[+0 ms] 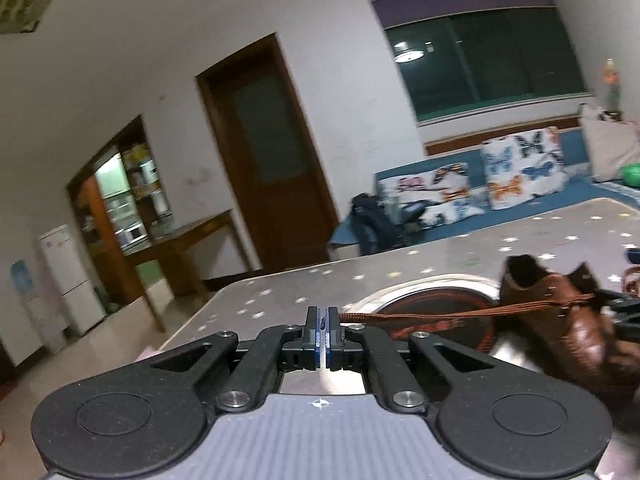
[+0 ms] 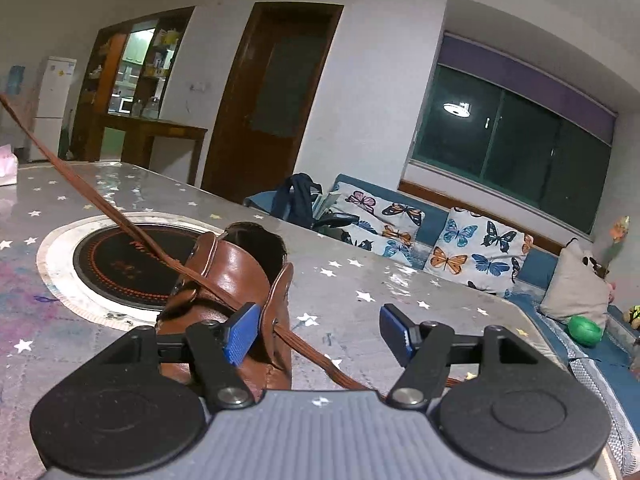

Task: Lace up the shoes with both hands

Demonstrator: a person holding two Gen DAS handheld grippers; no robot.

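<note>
A brown leather shoe [image 2: 236, 268] stands on the star-patterned table [image 2: 360, 272], its opening facing away. My left gripper [image 1: 323, 314] is shut on the brown shoelace [image 1: 440, 314], which stretches taut from its fingertips to the shoe [image 1: 560, 320] at the right. In the right wrist view the same shoelace [image 2: 100, 204] runs from the upper left, across the shoe, and on under the gripper body. My right gripper [image 2: 319, 314] stands open just behind the shoe. Its left blue pad [image 2: 240, 334] is beside the shoe's side flap, and the lace passes between the jaws without being pinched.
A round black hob inset [image 2: 120, 264] lies in the table just beyond the shoe. A pink tissue pack [image 2: 8, 164] sits at the far left. Behind the table's far edge are a blue sofa with butterfly cushions [image 2: 476, 252] and a dark bag [image 2: 300, 196].
</note>
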